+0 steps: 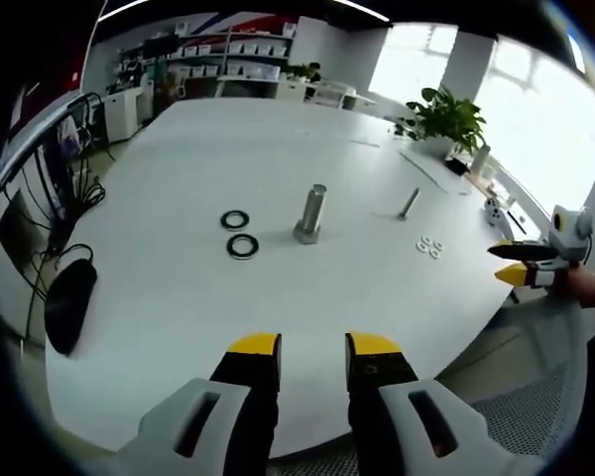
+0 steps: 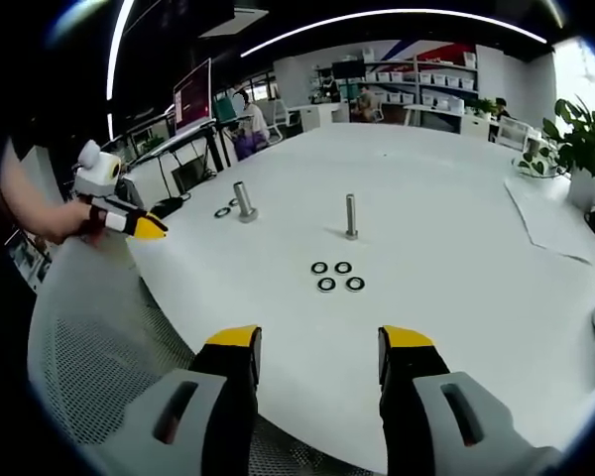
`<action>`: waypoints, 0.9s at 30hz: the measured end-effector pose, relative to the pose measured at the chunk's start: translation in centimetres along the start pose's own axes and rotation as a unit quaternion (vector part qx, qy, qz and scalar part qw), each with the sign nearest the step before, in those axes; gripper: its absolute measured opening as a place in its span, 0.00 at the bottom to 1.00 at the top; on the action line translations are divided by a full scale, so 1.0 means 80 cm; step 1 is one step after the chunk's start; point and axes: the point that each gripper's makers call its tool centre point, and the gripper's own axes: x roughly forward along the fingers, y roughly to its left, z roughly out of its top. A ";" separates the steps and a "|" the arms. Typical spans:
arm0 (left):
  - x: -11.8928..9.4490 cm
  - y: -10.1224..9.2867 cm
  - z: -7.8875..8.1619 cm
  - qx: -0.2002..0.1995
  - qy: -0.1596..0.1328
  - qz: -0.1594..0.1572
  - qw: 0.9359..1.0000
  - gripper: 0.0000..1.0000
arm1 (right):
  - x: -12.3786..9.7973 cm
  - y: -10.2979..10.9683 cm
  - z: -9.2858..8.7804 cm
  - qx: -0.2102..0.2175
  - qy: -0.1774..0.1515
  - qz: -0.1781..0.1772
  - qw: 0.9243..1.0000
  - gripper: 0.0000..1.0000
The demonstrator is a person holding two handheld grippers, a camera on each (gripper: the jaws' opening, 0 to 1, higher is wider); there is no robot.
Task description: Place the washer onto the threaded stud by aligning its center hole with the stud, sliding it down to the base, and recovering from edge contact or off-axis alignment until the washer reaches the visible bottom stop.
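A thick threaded stud (image 1: 309,213) stands upright on the white table (image 1: 178,297), with two black washers (image 1: 239,233) lying just left of it. A thinner stud (image 1: 408,203) stands farther right, near several small washers (image 1: 429,246). My left gripper (image 1: 312,362) is open above the near table edge, nothing between its yellow-tipped jaws. In the right gripper view the thin stud (image 2: 351,216) stands mid-table with several small washers (image 2: 337,276) in front of it; the thick stud (image 2: 243,201) and its washers (image 2: 224,210) lie farther left. My right gripper (image 2: 320,357) is open and empty.
A potted plant (image 1: 446,119) and papers sit at the table's far right. A black bag (image 1: 69,302) hangs off the left edge. Shelves and desks line the back wall. A mesh chair (image 2: 99,337) stands by the near edge. The other gripper (image 2: 129,223) is held by a hand at left.
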 end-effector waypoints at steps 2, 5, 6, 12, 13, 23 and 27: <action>0.002 0.005 0.007 0.004 -0.002 0.003 1.000 0.25 | 0.000 0.001 0.000 0.000 0.001 0.001 1.000 0.50; 0.007 0.011 0.016 0.003 0.001 0.001 1.000 0.27 | 0.000 0.000 0.000 0.000 0.001 0.001 1.000 0.50; 0.009 0.012 0.018 0.006 0.003 0.000 1.000 0.28 | 0.000 0.000 0.000 0.000 0.001 0.000 1.000 0.50; 0.019 0.022 0.040 -0.005 -0.009 0.004 1.000 0.29 | 0.000 -0.001 0.001 0.004 -0.003 -0.002 1.000 0.50; 0.022 0.024 0.042 -0.011 -0.007 0.005 1.000 0.29 | 0.000 -0.002 0.001 0.004 -0.002 -0.002 1.000 0.50; 0.047 0.032 0.062 0.039 0.017 0.004 0.999 0.30 | 0.000 -0.002 0.001 0.007 -0.003 -0.003 1.000 0.50; 0.060 0.036 0.074 0.061 0.032 0.000 0.998 0.31 | -0.001 -0.003 0.002 0.010 -0.006 -0.004 1.000 0.50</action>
